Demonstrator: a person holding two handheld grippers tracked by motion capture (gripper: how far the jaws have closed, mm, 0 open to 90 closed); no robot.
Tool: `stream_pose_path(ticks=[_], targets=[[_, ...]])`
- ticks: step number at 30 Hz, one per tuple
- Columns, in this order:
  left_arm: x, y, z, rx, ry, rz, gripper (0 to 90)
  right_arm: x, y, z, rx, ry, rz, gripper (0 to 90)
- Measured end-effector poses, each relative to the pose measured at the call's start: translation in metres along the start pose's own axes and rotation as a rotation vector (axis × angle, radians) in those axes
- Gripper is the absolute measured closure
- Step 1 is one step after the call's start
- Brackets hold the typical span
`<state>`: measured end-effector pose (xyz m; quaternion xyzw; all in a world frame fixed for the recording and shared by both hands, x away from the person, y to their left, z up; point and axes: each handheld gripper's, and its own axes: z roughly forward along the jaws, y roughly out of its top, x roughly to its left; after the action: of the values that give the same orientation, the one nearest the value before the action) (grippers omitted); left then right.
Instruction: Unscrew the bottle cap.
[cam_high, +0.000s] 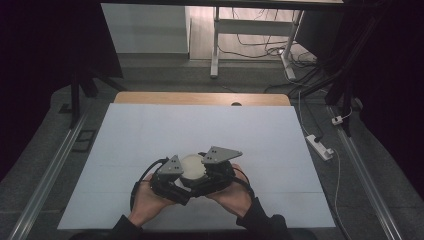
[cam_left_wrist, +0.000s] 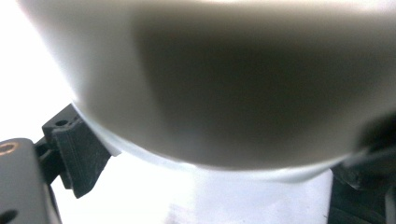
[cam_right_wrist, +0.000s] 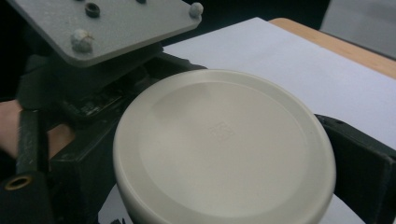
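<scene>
— So where is the white round container (cam_high: 191, 168)?

— Near the table's (cam_high: 150, 130) front edge, between both tools. The right gripper (cam_right_wrist: 224, 186) clamps its lid's rim; the left gripper (cam_left_wrist: 210, 186) seems to be pinching the body.

— Advice?

— Hold the body steady, twist the lid squarely. Nothing nearby obstructs; a power strip (cam_high: 320, 146) lies on the floor.

The cream lid (cam_right_wrist: 224, 149) looks like smooth, softly glossy plastic. The counter (cam_high: 200, 130) wears matt white paper over wood. The tongs' plates (cam_right_wrist: 102, 23) look like dull grey metal.
</scene>
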<state>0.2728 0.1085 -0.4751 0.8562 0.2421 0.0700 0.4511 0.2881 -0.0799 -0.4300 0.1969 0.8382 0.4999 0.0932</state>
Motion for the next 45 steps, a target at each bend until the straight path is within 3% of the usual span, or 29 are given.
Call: stream_pose_path(ticks=[3, 5, 10, 18, 22, 26, 45], targets=[[0.0, 0.0, -0.001, 0.002, -0.024, 0.021, 7.9, -0.004, 0.001, -0.003, 0.007, 0.067, -0.016, 6.8], [0.0, 0.0, -0.002, 0.001, -0.073, 0.055, 7.8, -0.008, 0.001, -0.005, 0.007, 0.12, -0.026, 6.9], [-0.002, 0.001, -0.003, 0.004, -0.152, 0.118, 7.8, -0.018, 0.001, -0.01, 0.016, 0.292, -0.064, 6.9], [-0.005, 0.001, -0.002, 0.042, -0.222, 0.202, 7.8, -0.022, -0.003, -0.014, 0.032, 0.438, -0.156, 6.9], [-0.005, 0.001, -0.002, 0.047, -0.227, 0.207, 7.8, -0.022, -0.003, -0.014, 0.034, 0.445, -0.174, 7.0], [-0.005, 0.001, -0.001, 0.055, -0.216, 0.209, 7.8, -0.023, -0.002, -0.016, 0.011, 0.447, -0.156, 7.0], [0.0, -0.002, -0.001, 0.048, -0.179, 0.173, 7.8, -0.025, 0.002, -0.024, -0.007, 0.366, -0.167, 7.0]])
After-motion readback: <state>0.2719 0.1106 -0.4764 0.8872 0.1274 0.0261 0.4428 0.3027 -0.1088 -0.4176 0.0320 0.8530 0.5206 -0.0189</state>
